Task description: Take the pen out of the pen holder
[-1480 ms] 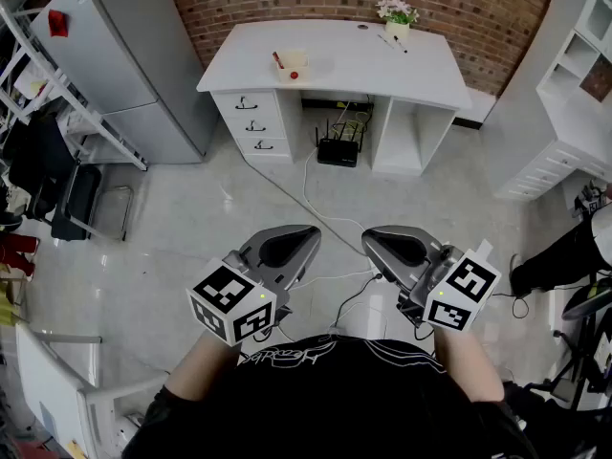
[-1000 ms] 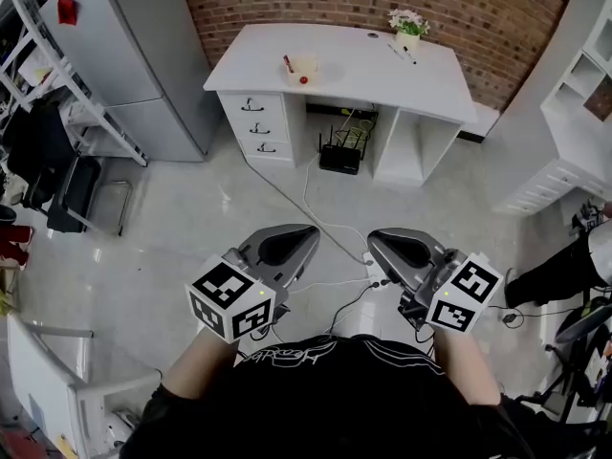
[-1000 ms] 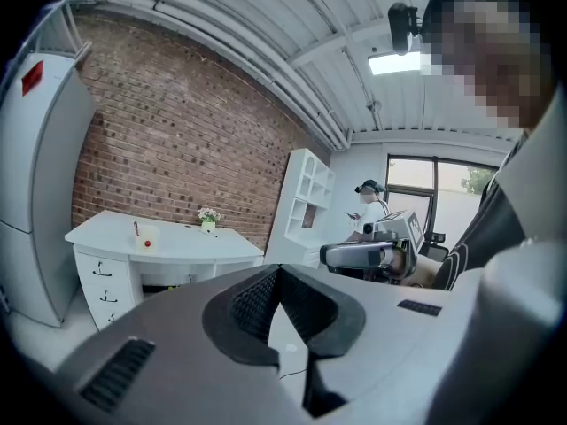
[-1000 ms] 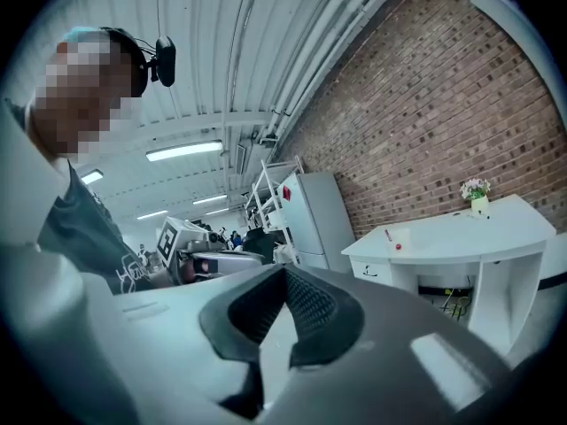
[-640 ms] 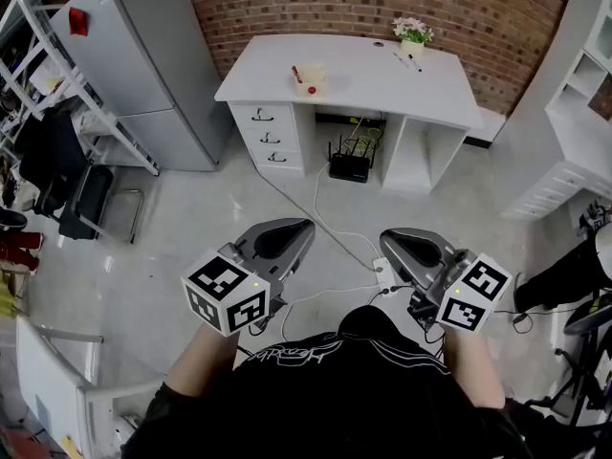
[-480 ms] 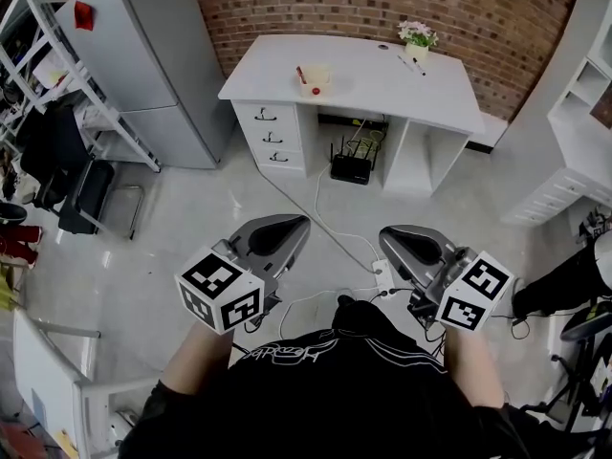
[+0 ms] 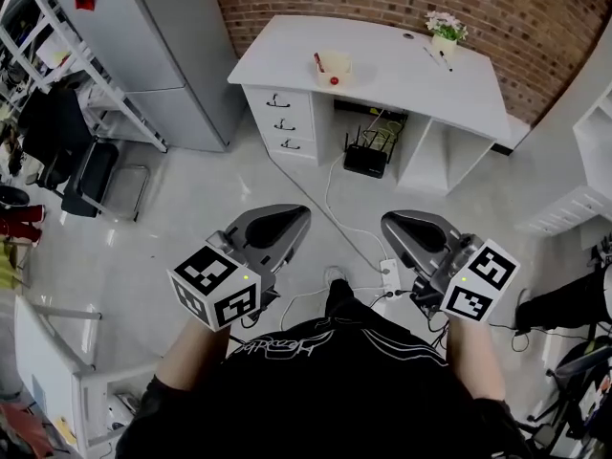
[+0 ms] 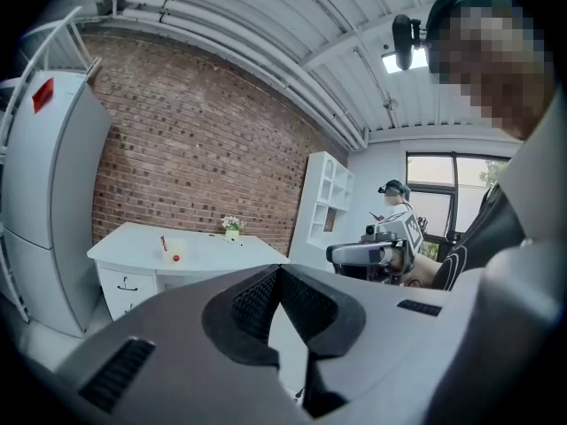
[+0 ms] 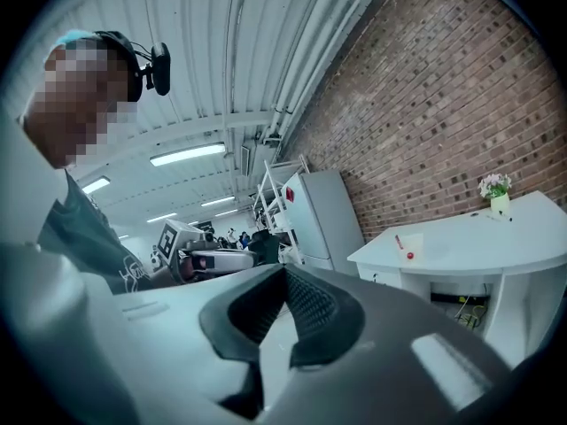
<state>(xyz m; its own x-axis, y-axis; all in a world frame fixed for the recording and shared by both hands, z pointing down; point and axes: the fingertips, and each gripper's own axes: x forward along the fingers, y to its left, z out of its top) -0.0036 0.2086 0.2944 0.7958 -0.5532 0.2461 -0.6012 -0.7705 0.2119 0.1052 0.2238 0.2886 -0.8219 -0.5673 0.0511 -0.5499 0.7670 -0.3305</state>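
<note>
A cream pen holder (image 7: 336, 64) stands on the white desk (image 7: 402, 75) by the brick wall, a red pen (image 7: 318, 62) sticking out of it and a small red ball (image 7: 335, 80) beside it. The holder (image 8: 174, 251) shows small and distant in the left gripper view, and the same holder (image 9: 415, 244) is just as far off in the right gripper view. My left gripper (image 7: 302, 214) and right gripper (image 7: 388, 222) are held side by side over the floor, well short of the desk. Both are shut, with nothing between the jaws.
A flower pot (image 7: 446, 29) and loose pens (image 7: 436, 57) sit at the desk's far right. A router (image 7: 368, 161) sits under the desk. Cables and a power strip (image 7: 390, 275) lie on the floor ahead. A grey fridge (image 7: 153, 55), metal racks (image 7: 57, 65) and white shelving (image 7: 593, 142) flank the room.
Both grippers have been carried forward toward the desk, which now looks larger and sits further right. Both stay shut. A foot now shows on the floor between them.
</note>
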